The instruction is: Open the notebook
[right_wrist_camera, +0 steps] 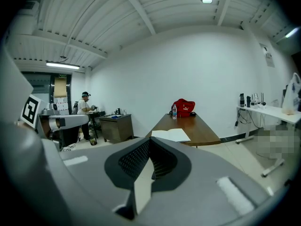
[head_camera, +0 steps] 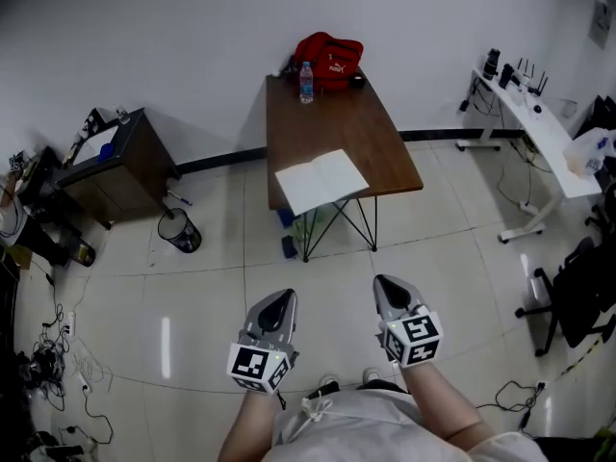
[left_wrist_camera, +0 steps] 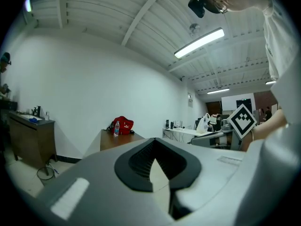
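Well behind the open notebook point(head_camera: 320, 181) stand bottle point(head_camera: 306, 83) and bag point(head_camera: 329, 60).

The left gripper point(head_camera: 280, 299) and the right gripper point(head_camera: 386, 284) were held side by side, apart, pointing forward. Each one's jaws met at the tips, gripping nothing.

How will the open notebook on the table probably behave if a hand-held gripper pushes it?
The notebook looks thin, so probably light and floppy, sliding easily on the smooth table. It lies at the near edge; a pull may drop it.
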The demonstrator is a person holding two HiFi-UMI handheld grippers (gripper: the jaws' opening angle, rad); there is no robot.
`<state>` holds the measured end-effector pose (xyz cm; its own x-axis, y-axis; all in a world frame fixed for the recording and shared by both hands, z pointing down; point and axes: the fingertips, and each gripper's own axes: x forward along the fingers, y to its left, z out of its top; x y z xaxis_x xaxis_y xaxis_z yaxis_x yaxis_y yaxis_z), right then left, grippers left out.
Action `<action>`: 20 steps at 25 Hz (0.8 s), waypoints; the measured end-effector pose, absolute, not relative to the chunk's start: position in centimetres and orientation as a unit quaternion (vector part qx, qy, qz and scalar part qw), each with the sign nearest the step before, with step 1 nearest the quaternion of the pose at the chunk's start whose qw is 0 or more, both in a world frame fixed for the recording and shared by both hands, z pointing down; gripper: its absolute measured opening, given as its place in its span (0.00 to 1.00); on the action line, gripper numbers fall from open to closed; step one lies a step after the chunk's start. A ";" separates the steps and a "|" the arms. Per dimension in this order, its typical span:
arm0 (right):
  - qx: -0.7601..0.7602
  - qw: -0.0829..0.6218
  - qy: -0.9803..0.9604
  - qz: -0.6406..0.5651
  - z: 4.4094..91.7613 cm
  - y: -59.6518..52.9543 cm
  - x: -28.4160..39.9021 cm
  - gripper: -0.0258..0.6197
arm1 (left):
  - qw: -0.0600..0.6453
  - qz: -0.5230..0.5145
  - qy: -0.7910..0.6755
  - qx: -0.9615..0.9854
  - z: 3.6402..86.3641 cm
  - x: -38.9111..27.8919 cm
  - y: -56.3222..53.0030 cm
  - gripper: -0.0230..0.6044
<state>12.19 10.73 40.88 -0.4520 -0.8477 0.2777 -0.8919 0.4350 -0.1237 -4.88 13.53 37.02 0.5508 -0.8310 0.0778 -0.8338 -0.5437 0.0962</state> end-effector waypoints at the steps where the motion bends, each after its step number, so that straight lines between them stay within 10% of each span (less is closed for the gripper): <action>1: 0.513 0.087 -0.845 0.125 40.5 10.8 12.1 0.04 | 0.062 0.008 -0.476 0.877 36.7 -4.8 13.5 0.05; 20: 0.471 0.091 -0.873 0.086 38.5 10.2 15.2 0.04 | 0.064 0.011 -0.484 0.873 35.7 0.1 12.9 0.05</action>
